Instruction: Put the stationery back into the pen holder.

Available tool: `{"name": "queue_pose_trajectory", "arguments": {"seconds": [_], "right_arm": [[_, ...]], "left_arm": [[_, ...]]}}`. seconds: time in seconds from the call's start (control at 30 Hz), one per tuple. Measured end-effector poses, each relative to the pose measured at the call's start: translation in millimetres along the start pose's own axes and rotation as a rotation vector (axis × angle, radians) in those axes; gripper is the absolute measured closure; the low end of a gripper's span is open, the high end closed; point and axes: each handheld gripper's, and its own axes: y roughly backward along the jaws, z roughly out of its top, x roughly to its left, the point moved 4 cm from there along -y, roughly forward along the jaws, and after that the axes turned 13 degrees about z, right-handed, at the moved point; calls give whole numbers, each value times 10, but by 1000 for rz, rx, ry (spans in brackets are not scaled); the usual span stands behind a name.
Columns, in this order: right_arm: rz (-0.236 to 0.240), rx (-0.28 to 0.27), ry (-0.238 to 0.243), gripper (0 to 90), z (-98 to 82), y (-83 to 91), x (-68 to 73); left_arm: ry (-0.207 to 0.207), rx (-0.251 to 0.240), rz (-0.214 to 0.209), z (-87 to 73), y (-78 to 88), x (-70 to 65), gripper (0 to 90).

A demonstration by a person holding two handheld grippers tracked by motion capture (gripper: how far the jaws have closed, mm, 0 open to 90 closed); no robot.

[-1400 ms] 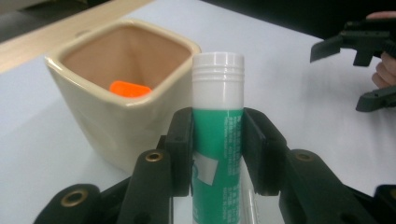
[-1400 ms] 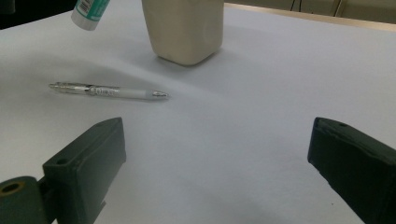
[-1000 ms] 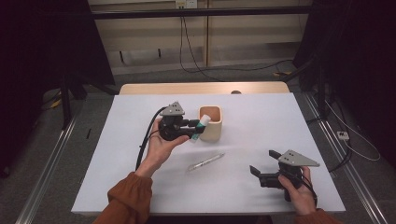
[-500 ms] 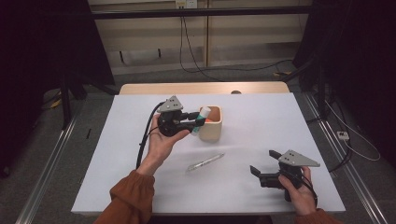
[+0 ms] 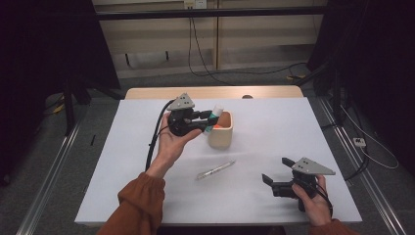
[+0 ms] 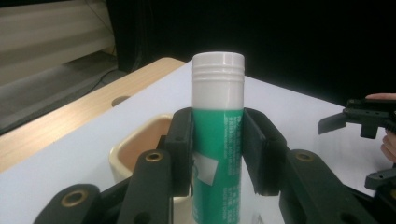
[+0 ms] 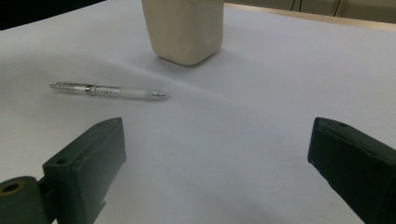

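The left gripper [image 5: 208, 119] clamped the glue stick [image 6: 218, 135] upright just above the cup [image 5: 221, 136], evidently for dropping in; the right gripper [image 7: 215, 172] rested wide, beyond the pen [image 5: 215, 170].

A white table [image 5: 274, 132] carries a beige cup [image 5: 220, 134] and, nearer, a clear pen [image 5: 215, 170].

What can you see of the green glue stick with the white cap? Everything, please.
The green glue stick with the white cap is a plastic-looking cylinder: green body with small print and a pale label patch, ribbed white cap screwed on. The left gripper is shut on its body, pads pressing both sides, cap end protruding beyond the jaws. In the high view it hangs tilted over the cream square cup, clear of the table. Its lower end is hidden.
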Motion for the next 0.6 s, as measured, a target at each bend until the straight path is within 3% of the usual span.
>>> {"name": "queue_pose_trajectory", "arguments": {"seconds": [0.37, 0.6], "right_arm": [[2, -2, -3, 42, -2, 6, -2], [3, -3, -4, 42, -4, 7, 2]], "left_arm": [[-6, -8, 17, 205, -233, 94, 658], [6, -11, 42, 221, -320, 172, 658]]}}
